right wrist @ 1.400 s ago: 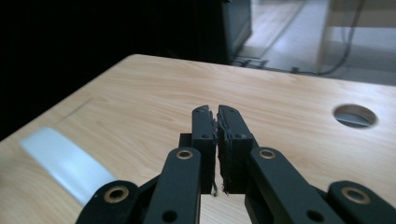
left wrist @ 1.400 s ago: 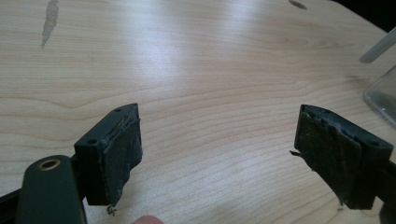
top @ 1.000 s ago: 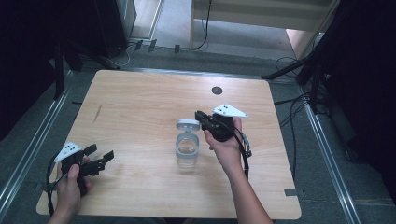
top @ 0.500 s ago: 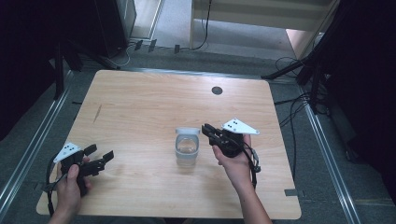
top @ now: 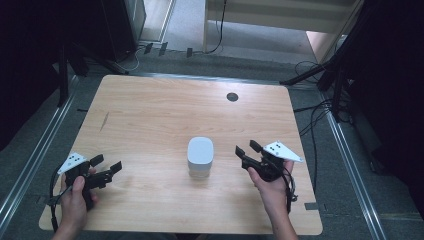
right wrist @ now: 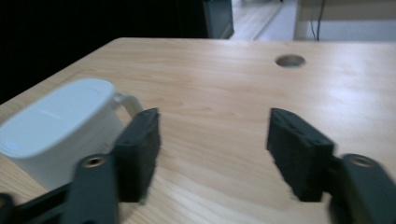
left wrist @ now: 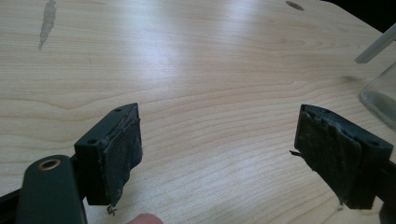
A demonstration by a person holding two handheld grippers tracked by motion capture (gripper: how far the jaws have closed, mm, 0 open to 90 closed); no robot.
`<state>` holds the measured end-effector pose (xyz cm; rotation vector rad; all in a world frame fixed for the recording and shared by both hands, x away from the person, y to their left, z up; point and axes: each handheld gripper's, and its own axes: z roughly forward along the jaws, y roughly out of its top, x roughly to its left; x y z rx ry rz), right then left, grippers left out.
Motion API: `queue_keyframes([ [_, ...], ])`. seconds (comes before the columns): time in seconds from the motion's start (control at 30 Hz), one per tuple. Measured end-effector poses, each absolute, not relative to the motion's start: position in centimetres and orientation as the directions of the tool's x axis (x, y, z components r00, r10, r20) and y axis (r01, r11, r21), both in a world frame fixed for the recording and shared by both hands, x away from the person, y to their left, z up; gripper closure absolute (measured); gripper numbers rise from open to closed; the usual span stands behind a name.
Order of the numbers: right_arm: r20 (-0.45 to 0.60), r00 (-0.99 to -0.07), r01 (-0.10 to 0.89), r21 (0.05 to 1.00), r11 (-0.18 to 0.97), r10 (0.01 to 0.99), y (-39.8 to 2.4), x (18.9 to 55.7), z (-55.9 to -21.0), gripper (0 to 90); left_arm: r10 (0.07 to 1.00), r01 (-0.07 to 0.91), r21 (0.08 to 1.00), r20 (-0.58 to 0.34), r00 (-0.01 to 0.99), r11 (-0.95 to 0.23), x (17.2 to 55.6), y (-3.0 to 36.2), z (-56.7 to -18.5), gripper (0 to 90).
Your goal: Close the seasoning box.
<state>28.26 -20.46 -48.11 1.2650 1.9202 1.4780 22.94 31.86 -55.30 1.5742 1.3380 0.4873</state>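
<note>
A lidded white container [top: 200,156] stands upright near the middle of the table [top: 150,115], between the two grippers and touching neither. The right gripper [top: 248,154] sits just beside it, jaws apart and empty, pointed toward it, probably placed for easy reach. The left gripper [top: 106,167] rests well apart near the table's left front corner, jaws also apart and empty, apparently on standby.
</note>
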Motion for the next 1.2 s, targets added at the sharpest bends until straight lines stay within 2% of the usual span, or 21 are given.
queue_keyframes([
  [0.03,0.195,-0.478,0.420,0.907,0.028,0.856,-21.6,28.0,-48.7,17.3,0.909,0.517,0.852,-0.276,0.313,0.081,22.9,31.8,-55.3,14.9],
  [0.17,0.189,-0.437,0.451,0.892,0.032,0.879,-23.7,27.2,-49.7,11.1,0.909,0.518,0.851,-0.276,0.312,0.081,22.9,31.8,-55.3,14.9],
  [0.7,0.167,-0.325,0.490,0.872,0.015,0.931,-30.5,24.7,-52.3,10.0,0.910,0.515,0.853,-0.276,0.309,0.084,22.9,31.8,-55.3,14.9],
  [1.2,0.163,-0.255,0.529,0.848,-0.003,0.953,-34.9,21.9,-54.6,12.6,0.911,0.515,0.853,-0.275,0.308,0.083,22.8,31.8,-55.3,14.9],
])
